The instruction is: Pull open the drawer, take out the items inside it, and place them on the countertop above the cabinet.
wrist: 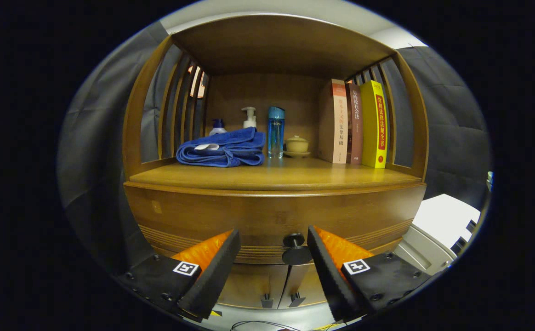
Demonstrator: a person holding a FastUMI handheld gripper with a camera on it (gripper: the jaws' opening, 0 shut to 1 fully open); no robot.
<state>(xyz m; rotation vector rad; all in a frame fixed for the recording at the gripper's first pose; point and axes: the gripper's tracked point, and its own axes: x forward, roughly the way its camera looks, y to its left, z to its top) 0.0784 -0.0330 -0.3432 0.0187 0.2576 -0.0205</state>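
The hand-held gripper (273, 250) is spread wide and holds nothing, its 2 fingers flanking the dark round knob (295, 248) of the closed wooden drawer (267, 216). The knob sits nearer the right finger. On the surface (272, 177) above lie a folded blue towel (224, 149), bottles and 3 books (358, 124).
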